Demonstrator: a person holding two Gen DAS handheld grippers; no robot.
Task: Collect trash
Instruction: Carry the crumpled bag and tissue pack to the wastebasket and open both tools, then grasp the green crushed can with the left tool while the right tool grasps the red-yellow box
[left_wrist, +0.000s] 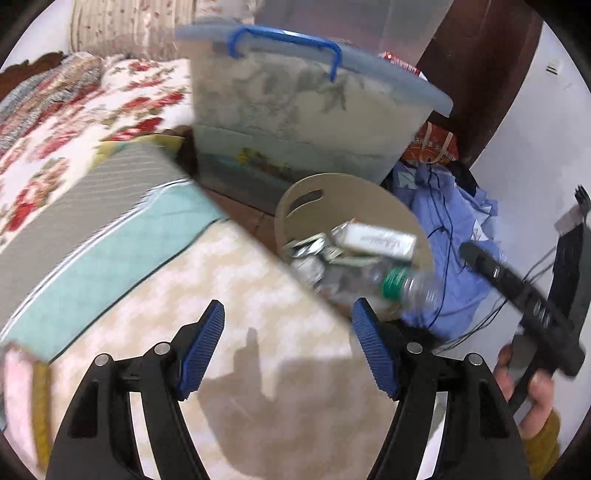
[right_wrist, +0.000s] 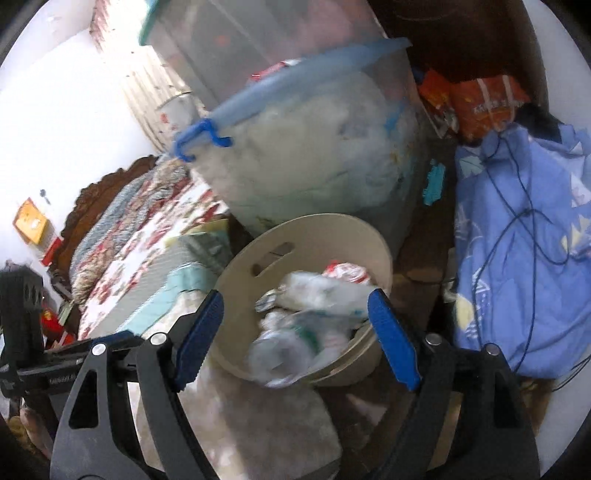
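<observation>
Bottle (right_wrist: 291, 347) sits blurred on the heaped bin (right_wrist: 380, 258) at lower centre, both grippers (left_wrist: 288, 347) (right_wrist: 295, 332) spread wide, gripping nothing. Risk: it slides off that pile and rolls over the rim.

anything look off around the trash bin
The plastic bottle lies tipped across the rim of the beige bin, not settled inside. Both grippers are open and hold nothing.
</observation>
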